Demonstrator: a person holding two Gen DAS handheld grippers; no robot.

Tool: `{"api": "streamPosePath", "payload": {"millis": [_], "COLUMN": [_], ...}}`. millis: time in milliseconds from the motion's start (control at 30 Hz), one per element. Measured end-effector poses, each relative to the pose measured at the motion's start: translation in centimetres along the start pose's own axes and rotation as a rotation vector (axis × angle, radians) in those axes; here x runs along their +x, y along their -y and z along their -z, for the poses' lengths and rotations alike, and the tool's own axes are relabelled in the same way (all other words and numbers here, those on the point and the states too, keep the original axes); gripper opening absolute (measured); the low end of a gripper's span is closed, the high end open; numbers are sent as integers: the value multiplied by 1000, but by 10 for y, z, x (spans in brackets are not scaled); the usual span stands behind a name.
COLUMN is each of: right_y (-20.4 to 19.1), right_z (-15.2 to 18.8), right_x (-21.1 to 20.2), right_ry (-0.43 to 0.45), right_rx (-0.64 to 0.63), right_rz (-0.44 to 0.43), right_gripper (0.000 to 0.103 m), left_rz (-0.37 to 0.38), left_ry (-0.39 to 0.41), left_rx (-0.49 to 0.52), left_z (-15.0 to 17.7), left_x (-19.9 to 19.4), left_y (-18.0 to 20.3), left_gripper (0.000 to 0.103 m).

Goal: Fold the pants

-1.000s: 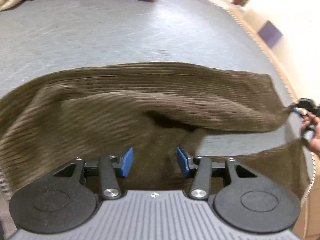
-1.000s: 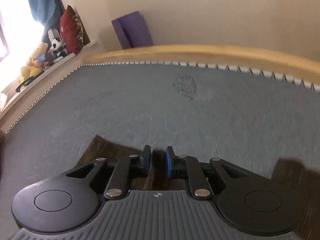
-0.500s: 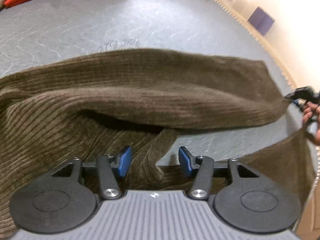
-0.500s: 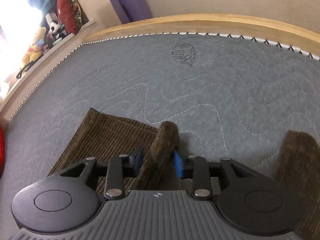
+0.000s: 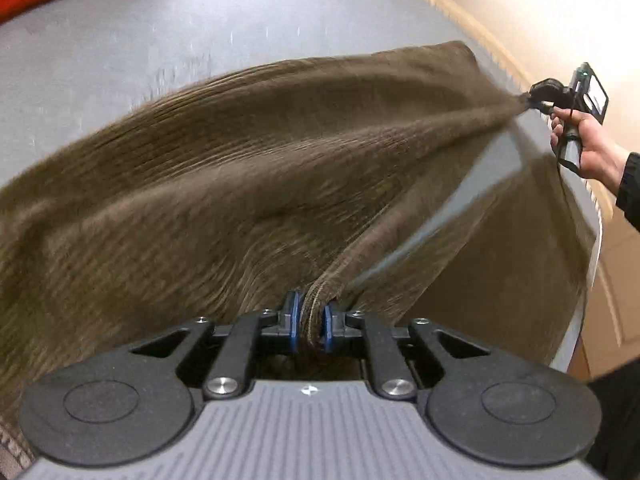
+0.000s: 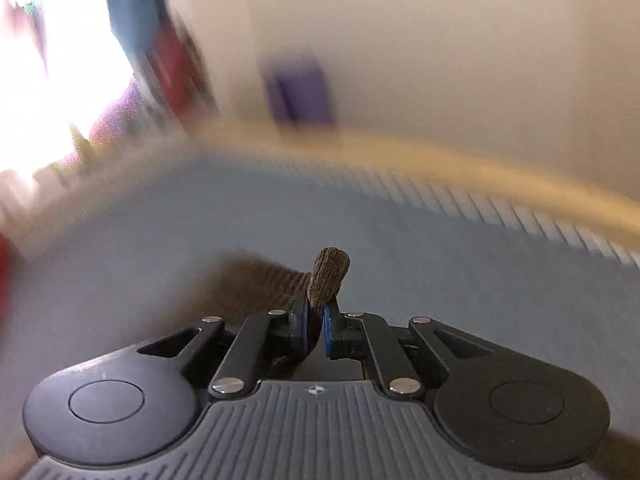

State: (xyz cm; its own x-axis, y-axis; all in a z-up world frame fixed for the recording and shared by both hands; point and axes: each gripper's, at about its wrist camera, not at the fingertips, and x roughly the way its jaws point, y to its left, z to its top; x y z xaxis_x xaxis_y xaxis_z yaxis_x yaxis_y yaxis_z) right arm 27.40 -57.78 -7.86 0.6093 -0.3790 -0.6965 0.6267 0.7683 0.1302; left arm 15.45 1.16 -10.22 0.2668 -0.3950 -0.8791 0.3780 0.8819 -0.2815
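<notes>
The brown corduroy pants hung stretched over the grey mattress, their long axis running from about seven o'clock up toward two o'clock in the left wrist view. At six o'clock the left gripper had just been closing, and its blue pads were clamped on a bunched fold of the cloth. At two o'clock the right gripper, carried in the person's hand, pinched the far end, pulling it taut. In the right wrist view the right gripper was closed on a cuff corner that stuck up at twelve o'clock between its pads.
</notes>
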Motion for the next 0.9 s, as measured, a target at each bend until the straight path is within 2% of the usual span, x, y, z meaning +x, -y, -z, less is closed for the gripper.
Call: {"api": "streamPosePath", "payload": {"millis": [33,67,100,167,200,233,300,367,433,533,633,733,767,833,900], "right_y": [7,11,15,20,20,19,12,-5,-29,-87,-137,-178,-189,-209,-221], "right_z": [10,18,23,26,25,23,18,16,18,34,56,81,87,98,102], "right_x": [11,17,16,5,2,-5,-24,-47,-65,-88,-89,-76,-70,-56,-50], "right_ry": [-70,-114,-110,-63,-59,-50,19,76,94,36,-76,-176,-213,-295,-328], "right_rx": [7,7,11,43,55,64,48,13,-23,-107,-133,-104,-99,-82,-70], "right_rz": [12,39,59,102,114,128,160,106,-9,-239,-351,-382,-383,-397,-358], "right_gripper": [7,10,23,34,34,34,34,35,35,35,40,44,49,50,50], "left_rz": [-3,1,18,61,87,119,145,101,-15,-216,-404,-493,-505,-502,-481], "left_ry": [-8,-1,10,45,76,120,205,289,355,405,396,337,313,279,263], "left_rx": [-2,-5,-16,-49,-73,-102,-169,-275,-394,-561,-697,-763,-770,-761,-733], "left_z": [2,2,2,0,-3,-5,-5,-5,2,17,35,46,49,52,52], "left_x": [1,1,-2,-13,-22,-32,-50,-65,-81,-98,-113,-117,-114,-112,-113], "left_y": [-2,-2,-2,-5,-9,-15,-30,-55,-84,-126,-166,-193,-199,-204,-210], "left_gripper": [21,23,26,39,57,65,65,65,65,65,65,70,71,79,83]}}
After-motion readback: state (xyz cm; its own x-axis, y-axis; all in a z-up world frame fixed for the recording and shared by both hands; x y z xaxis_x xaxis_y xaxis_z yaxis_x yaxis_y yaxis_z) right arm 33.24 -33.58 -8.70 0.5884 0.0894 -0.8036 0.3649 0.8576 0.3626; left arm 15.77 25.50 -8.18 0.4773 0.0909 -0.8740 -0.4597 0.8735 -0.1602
